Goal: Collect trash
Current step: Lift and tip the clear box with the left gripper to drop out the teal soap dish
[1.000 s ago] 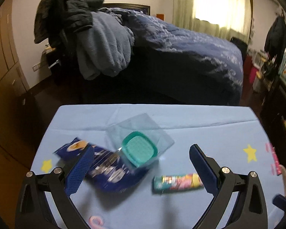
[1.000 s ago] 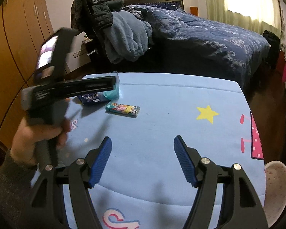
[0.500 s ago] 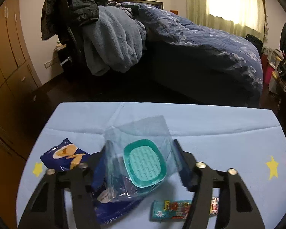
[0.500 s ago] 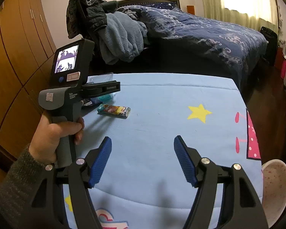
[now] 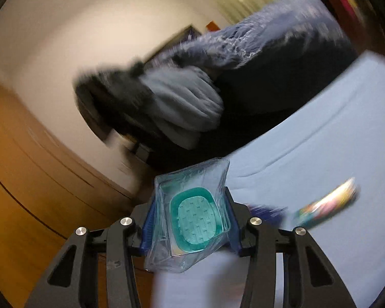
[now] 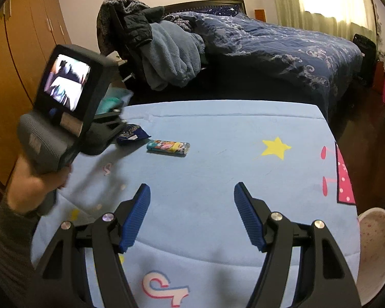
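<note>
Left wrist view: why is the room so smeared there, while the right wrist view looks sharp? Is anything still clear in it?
Left wrist view: background streaked by motion blur and tilted; only the left gripper and its clear plastic packet with the teal insert stay sharp. Right wrist view: steady and crisp on the light blue blanket; window glare at top right, fisheye bending at the edges.

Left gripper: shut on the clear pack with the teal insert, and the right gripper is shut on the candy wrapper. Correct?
Half right. The left gripper is shut on the clear pack. But the right wrist view shows the right gripper open and holding nothing; the candy wrapper lies on the blue tablecloth.
</note>
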Action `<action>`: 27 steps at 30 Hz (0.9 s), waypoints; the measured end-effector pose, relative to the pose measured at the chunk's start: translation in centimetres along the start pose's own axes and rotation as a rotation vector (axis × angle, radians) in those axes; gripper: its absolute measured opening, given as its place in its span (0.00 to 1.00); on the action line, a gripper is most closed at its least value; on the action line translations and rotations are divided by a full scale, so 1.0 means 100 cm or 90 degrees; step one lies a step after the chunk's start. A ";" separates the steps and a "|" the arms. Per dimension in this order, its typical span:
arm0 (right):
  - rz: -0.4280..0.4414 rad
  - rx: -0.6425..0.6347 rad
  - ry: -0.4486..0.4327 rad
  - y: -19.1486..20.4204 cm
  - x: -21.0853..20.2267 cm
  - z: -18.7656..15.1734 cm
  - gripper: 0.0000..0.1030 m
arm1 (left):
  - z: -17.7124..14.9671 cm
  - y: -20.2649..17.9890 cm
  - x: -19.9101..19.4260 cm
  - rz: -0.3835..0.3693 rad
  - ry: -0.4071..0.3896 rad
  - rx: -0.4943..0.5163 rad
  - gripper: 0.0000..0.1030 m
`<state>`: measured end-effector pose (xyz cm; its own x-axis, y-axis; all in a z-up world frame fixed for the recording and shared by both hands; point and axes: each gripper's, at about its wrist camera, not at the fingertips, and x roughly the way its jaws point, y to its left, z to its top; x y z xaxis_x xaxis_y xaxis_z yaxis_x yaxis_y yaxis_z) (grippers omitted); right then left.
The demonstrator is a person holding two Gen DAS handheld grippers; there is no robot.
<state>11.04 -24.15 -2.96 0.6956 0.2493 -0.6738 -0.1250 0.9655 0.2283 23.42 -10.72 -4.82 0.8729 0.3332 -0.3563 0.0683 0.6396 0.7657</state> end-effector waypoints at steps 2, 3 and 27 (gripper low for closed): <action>0.003 0.004 -0.003 0.001 -0.004 -0.002 0.67 | -0.007 -0.002 -0.012 0.099 -0.038 0.105 0.45; 0.005 0.006 -0.004 0.001 -0.006 -0.003 0.67 | -0.010 -0.002 -0.016 0.137 -0.052 0.141 0.45; 0.023 0.011 -0.009 0.013 -0.024 -0.009 0.67 | -0.046 0.068 -0.073 -0.081 -0.099 -0.059 0.55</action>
<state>8.58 -23.43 -1.69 0.7006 0.2833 -0.6549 -0.1379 0.9543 0.2653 15.25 -5.64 0.53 0.9246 0.1387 -0.3547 0.1447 0.7335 0.6641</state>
